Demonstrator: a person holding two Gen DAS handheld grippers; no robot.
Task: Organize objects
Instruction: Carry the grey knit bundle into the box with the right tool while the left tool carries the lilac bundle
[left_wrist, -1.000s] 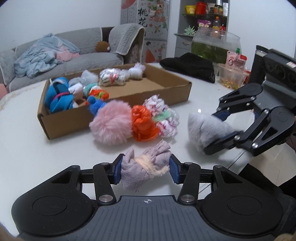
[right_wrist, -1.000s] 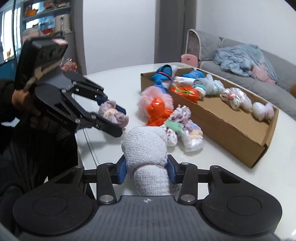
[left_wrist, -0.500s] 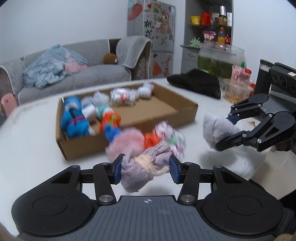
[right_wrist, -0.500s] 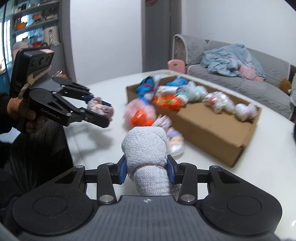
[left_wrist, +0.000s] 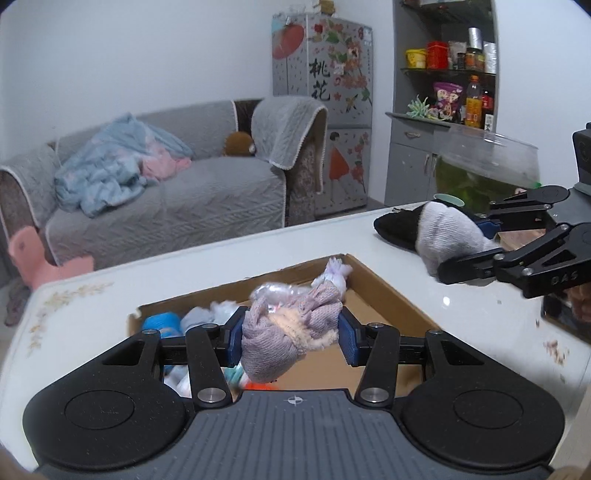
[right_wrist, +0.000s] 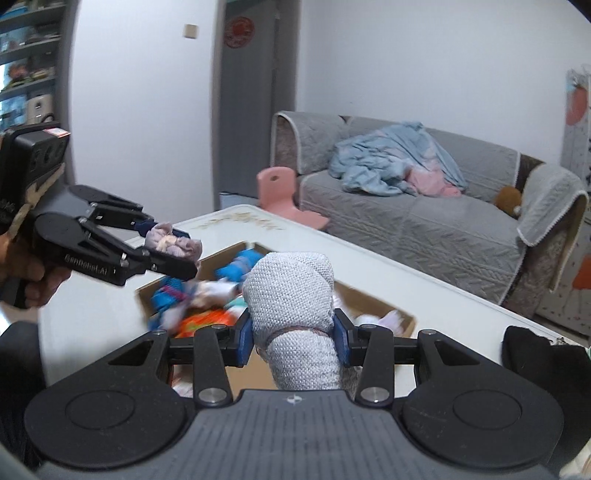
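Left wrist: tongs (left_wrist: 290, 334) now over box (left_wrist: 391, 295) — pink pompom gone from view.

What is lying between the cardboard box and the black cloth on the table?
Only bare white table lies between the cardboard box and the black cloth; the left wrist view shows this.

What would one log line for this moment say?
left tongs: shut on lilac sock bundle | right tongs: shut on grey sock roll | both above cardboard box
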